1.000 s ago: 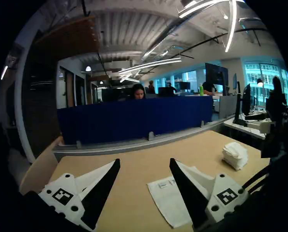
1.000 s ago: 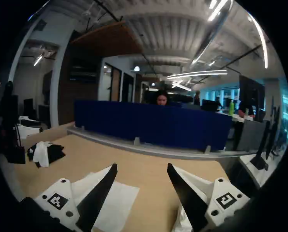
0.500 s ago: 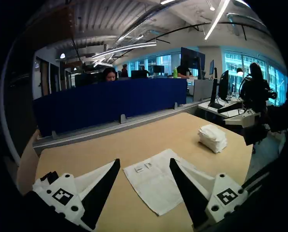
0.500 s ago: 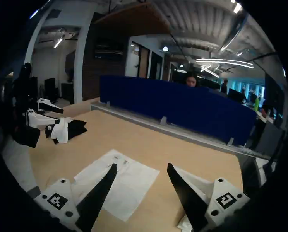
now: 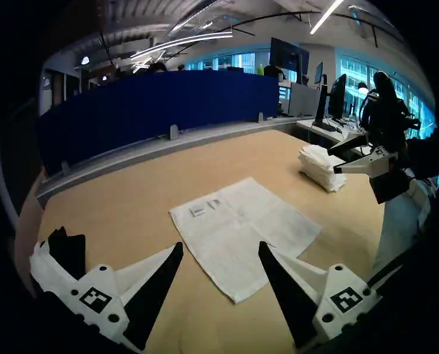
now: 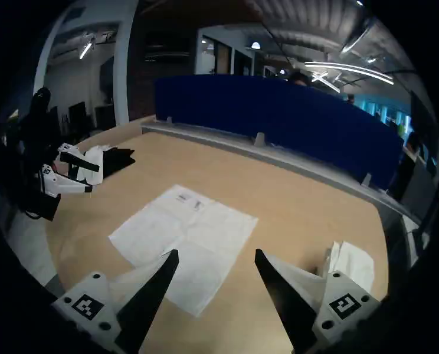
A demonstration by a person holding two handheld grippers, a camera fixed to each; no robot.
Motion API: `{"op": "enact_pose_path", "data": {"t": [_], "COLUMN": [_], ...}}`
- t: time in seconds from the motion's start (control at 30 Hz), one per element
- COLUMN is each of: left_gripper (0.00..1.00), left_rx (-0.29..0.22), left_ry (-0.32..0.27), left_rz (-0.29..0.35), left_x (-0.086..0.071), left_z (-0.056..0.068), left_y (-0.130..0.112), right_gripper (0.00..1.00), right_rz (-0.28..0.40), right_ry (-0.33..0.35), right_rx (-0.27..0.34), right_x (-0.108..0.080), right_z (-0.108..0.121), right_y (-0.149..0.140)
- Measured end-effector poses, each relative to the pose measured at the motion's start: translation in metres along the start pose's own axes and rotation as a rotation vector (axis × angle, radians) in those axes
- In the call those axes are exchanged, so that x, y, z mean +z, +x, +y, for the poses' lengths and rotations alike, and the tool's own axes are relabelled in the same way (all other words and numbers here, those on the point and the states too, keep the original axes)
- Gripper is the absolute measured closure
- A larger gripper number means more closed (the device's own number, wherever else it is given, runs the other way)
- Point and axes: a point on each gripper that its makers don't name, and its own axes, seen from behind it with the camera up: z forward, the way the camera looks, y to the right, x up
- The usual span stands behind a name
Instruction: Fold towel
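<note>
I count two: left hand-held gripper (image 5: 219,245) and right hand-held gripper (image 6: 216,252), each with fingers spread wide and nothing between them. One towel (image 5: 243,227), centre of frame in both views, lies flat and unfolded on the tabletop (image 5: 131,194). It's white and rectangular, with faint crease lines and small tags near the far edge. One stack of folded towels (image 5: 321,167) sits right of centre in the left gripper view. One black-and-white cloth heap (image 6: 104,159) is at left in the right gripper view.

Near edge of towel (image 6: 184,233) partly behind right gripper (image 6: 215,253), folded stack (image 6: 355,265) likewise, tags (image 6: 187,202) illegibly small.
</note>
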Motion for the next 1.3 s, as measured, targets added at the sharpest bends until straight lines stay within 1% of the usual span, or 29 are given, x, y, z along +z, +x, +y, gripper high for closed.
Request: {"op": "enact_pose_path", "data": {"t": [0.23,0.43,0.67,0.87,1.0,1.07,1.17,1.3], "left_gripper": [0.05,0.05,0.06,0.06,0.06,0.06,0.06,0.11], "left_rx": [-0.001,-0.006,-0.013,-0.018,-0.02,-0.018,-0.013,-0.02], "left_ry": [-0.037,-0.063,-0.092,-0.107,-0.113,-0.112,-0.115,-0.11], "left_rz": [-0.092,-0.153,-0.215,-0.25,-0.27,-0.278,-0.29,-0.298], "left_x": [0.022,0.038,0.053,0.062,0.063,0.063,0.062,0.063], "left_z": [0.009,0.015,0.019,0.022,0.025,0.027,0.033,0.038], "left_y": [-0.048,-0.08,-0.111,-0.126,-0.134,-0.137,-0.14,-0.142], "right_gripper": [0.0,0.0,0.0,0.01,0.07,0.15,0.26,0.39], "right_rz": [-0.083,-0.146,-0.205,-0.245,-0.265,-0.274,-0.281,-0.289], "right_ry": [0.03,0.054,0.071,0.072,0.073,0.075,0.075,0.078], "right_rx": [0.001,-0.013,-0.018,-0.027,-0.025,-0.019,-0.007,0.001], "right_x": [0.021,0.038,0.051,0.058,0.061,0.063,0.065,0.066], "right_z": [-0.008,-0.014,-0.019,-0.023,-0.025,-0.026,-0.027,-0.029], "right_y": [-0.047,-0.083,-0.119,-0.144,-0.157,-0.162,-0.167,-0.173]}}
